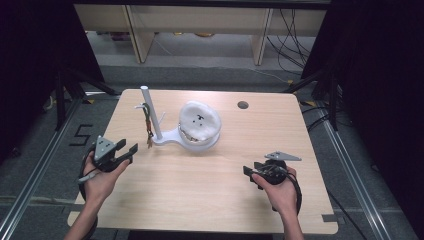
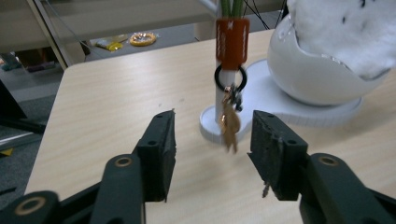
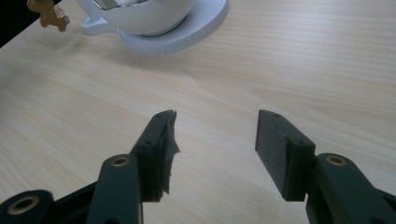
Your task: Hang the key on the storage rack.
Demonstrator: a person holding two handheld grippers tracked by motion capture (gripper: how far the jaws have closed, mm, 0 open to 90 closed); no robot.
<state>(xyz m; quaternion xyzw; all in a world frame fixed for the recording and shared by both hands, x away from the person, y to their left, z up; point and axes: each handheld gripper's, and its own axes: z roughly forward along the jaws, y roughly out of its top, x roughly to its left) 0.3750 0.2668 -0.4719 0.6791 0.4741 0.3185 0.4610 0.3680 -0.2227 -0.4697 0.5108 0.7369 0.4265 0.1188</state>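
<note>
From the high view we saw a light wooden table (image 1: 200, 200) carrying a white stand (image 1: 172, 137) whose thin post (image 1: 151, 112) rose at the left and whose base held a white bowl (image 1: 202, 142) topped with a fluffy white mass (image 1: 200, 120); a keychain (image 1: 148, 131) hung down beside the post, and a round hole (image 1: 243, 105) sat in the tabletop farther back. The left gripper (image 1: 131, 149) pointed toward the post from the table's left part, and the right gripper (image 1: 248, 172) rested well apart from the stand at the right front. In the left gripper view we found an orange tag (image 2: 231, 42), a black ring (image 2: 229, 79) and a small golden charm (image 2: 229, 123) dangling in front of the post's foot, just beyond and between the jaw tips (not touched by either pad); the left gripper's jaws stood wide with nothing pressed between them. In the right gripper view the bowl's base and the charm (image 3: 47, 13) lay far ahead across bare wood, and the right gripper (image 3: 215, 116) also gaped wide, holding nothing.
</note>
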